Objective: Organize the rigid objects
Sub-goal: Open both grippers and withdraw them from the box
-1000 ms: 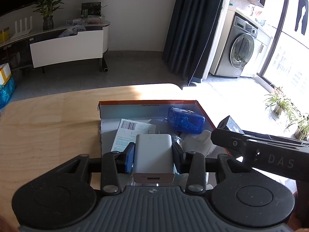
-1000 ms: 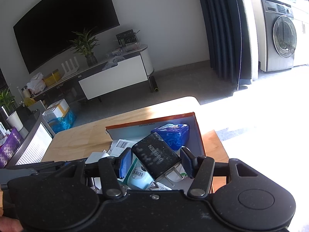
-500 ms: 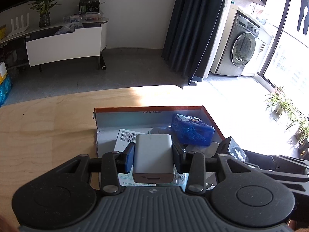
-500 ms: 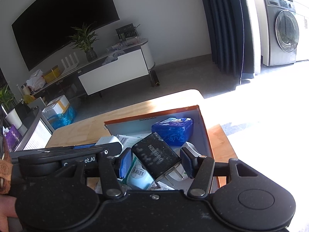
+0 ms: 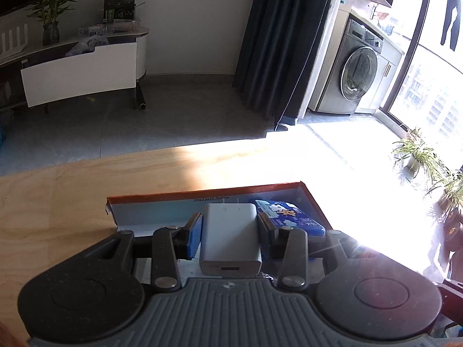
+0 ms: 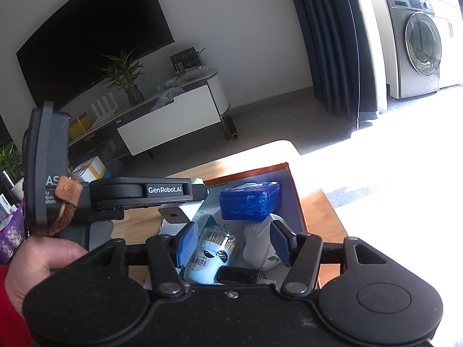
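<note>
Your left gripper has its pads pressed on both sides of the white charger, held over the open cardboard box on the wooden table. From the left wrist, only the blue plastic case shows in the box beside the charger.

The right wrist view shows more: a toothpick jar, a white bottle and a black adapter lying at the near edge. Your right gripper stands with fingers apart over these, gripping nothing. Here your left hand shows on its handle, the white charger's end poking out below the left gripper.
</note>
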### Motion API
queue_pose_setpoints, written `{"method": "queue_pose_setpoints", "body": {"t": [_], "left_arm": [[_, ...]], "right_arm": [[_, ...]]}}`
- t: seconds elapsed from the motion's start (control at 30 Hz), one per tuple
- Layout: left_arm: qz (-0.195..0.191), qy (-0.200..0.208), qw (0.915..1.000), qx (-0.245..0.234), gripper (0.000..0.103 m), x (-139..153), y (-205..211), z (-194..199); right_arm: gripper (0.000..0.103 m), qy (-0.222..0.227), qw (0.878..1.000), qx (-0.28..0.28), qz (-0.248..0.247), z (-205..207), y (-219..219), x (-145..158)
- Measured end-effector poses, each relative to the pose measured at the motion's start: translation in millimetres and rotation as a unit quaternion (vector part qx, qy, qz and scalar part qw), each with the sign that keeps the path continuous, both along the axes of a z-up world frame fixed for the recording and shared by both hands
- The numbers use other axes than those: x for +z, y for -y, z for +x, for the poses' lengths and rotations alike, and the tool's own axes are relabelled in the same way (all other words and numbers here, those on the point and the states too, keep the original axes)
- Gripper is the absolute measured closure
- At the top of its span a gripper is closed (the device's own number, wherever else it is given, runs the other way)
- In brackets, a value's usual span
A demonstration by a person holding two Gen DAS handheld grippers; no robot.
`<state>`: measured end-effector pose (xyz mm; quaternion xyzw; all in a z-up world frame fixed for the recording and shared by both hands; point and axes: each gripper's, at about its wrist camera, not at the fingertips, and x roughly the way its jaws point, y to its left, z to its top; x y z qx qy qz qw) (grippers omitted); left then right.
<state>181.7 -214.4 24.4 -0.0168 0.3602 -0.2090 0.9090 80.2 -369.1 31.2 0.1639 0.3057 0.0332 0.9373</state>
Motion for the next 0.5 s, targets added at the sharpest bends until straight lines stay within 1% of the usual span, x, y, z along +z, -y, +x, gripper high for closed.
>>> {"method": "queue_pose_setpoints", "body": {"t": [0.13,0.23,0.3,0.33,0.37,0.4,0.5], "left_arm": [[-0.003,0.007,1.0,0.002,0.059,4,-1,-4],[0.001,0.013,0.9999,0.006,0.047,10,-5,-13],[0.008,0.016,0.9998,0.008,0.033,15,-8,-22],[0.014,0.018,0.9997,0.011,0.03,17,-10,-27],[0.019,0.021,0.9996,0.011,0.023,19,-12,-32],[0.024,0.025,0.9993,0.015,0.017,23,-14,-38],[0.034,0.037,0.9984,0.026,0.008,30,-22,-56]], "right_arm": [[0.035,0.004,1.0,-0.001,0.0,-6,1,2],[0.035,0.009,1.0,-0.004,0.004,-9,1,4],[0.035,0.01,1.0,-0.003,0.006,-11,1,5],[0.035,0.011,1.0,-0.002,0.005,-13,1,6],[0.035,0.011,1.0,0.0,0.003,-15,1,6],[0.033,0.012,1.0,0.001,0.001,-17,0,7],[0.026,0.014,1.0,0.003,-0.007,-25,-2,9]]}}
